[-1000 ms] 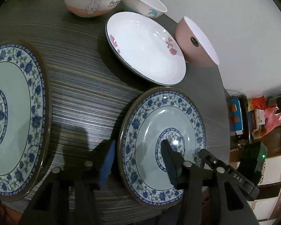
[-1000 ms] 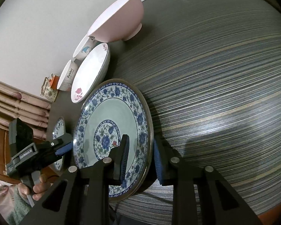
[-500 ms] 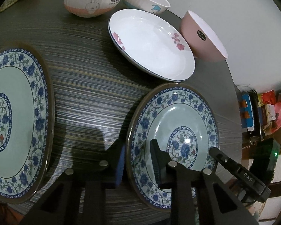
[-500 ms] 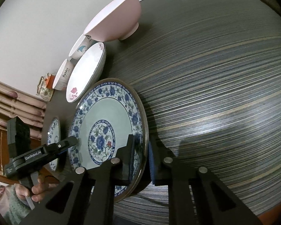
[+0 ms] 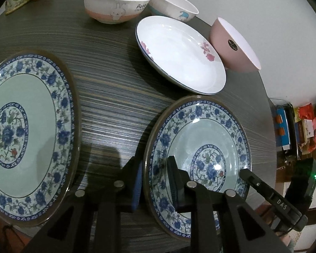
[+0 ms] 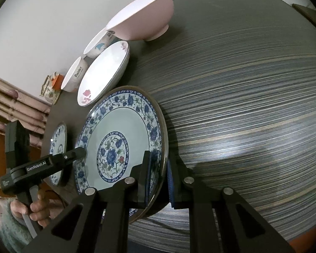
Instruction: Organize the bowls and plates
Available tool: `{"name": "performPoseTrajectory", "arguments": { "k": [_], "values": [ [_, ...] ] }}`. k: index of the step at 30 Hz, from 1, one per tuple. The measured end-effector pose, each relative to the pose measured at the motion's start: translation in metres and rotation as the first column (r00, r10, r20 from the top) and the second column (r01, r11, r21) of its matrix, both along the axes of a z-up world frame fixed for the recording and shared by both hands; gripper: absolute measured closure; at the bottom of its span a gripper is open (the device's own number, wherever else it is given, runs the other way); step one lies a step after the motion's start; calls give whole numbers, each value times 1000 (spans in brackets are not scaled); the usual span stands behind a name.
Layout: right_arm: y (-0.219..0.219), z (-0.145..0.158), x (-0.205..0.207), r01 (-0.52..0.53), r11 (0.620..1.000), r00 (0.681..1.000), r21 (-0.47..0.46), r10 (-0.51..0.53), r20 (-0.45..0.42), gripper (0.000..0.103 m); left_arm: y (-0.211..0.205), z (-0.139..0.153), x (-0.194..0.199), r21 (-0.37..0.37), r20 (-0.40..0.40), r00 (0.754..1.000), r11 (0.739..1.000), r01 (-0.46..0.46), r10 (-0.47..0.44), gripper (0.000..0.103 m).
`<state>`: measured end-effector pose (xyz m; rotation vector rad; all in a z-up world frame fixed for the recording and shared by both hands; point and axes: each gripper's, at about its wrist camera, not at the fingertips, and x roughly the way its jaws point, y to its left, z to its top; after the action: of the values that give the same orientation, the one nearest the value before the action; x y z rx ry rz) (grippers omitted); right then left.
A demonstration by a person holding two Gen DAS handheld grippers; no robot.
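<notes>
Left wrist view shows the left hand-held gripper astride the near-left rim of the smaller blue-and-white floral porcelain plate. Its jaws are closing, one pad outside the rim and one on the plate's face, and they appear to be just meeting the china. Seen from the right wrist, the right hand-held gripper is pressed together on the opposite rim of that same plate, pinching it. The plate sits on the dark striped wooden surface, near its front edge.

Glazed china is slick, so I judge a shallow pinch on the rim could slip once the plate lifts. If the two grips rise unevenly, the plate may tilt and knock the shallow white plate with pink flowers just behind it.

By count:
- Two blue floral plates, the larger blue-and-white floral plate lying well to the left.
- One white flowered plate.
- Three bowls: a white rabbit-print bowl with a pink base, a white bowl with a blue motif, and a plain pink bowl.
</notes>
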<state>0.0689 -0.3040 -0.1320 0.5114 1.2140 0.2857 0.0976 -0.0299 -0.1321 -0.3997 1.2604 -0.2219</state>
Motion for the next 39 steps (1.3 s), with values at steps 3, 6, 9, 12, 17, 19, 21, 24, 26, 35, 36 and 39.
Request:
{"name": "performPoseTrajectory", "arguments": {
  "k": [3, 6, 9, 12, 17, 19, 21, 24, 26, 35, 36, 39],
  "values": [
    [1, 1, -1, -3, 1000, 1000, 5, 3, 2, 89, 3, 2, -2, 0, 2, 1000, 1000, -3, 3, 82],
    [2, 1, -1, -7, 1000, 1000, 10, 7, 2, 89, 5, 5, -3, -4, 5, 1000, 1000, -9, 9, 82],
    [1, 2, -3, -10, 1000, 1000, 18, 10, 2, 89, 7, 7, -4, -3, 8, 1000, 1000, -15, 15, 82],
    [4, 5, -4, -17, 1000, 1000, 20, 17, 8, 89, 11, 9, -5, 0, 11, 1000, 1000, -21, 21, 82],
    [10, 9, -7, -30, 999, 999, 17, 30, 22, 88, 14, 15, -9, 1, 29, 999, 1000, -27, 26, 82],
    [11, 10, -8, -30, 999, 999, 19, 29, 26, 88, 15, 17, -11, 1, 34, 999, 1000, -30, 30, 82],
    [12, 11, -8, -30, 999, 999, 23, 30, 27, 88, 18, 19, -13, -3, 40, 999, 999, -33, 33, 82],
    [15, 14, -9, -35, 999, 999, 25, 35, 34, 88, 24, 21, -16, -10, 46, 998, 999, -43, 44, 82],
    [17, 16, -10, -41, 999, 998, 25, 40, 41, 88, 28, 23, -19, -16, 48, 997, 998, -54, 55, 82],
    [26, 23, -15, -69, 997, 996, 35, 66, 62, 88, 42, 30, -26, -17, 70, 995, 997, -74, 75, 82],
    [27, 23, -16, -70, 997, 995, 35, 67, 67, 88, 43, 31, -26, -18, 72, 994, 997, -75, 76, 82],
    [31, 23, -16, -71, 997, 995, 35, 69, 69, 88, 46, 31, -28, -16, 80, 994, 997, -78, 79, 82]
  ]
}}
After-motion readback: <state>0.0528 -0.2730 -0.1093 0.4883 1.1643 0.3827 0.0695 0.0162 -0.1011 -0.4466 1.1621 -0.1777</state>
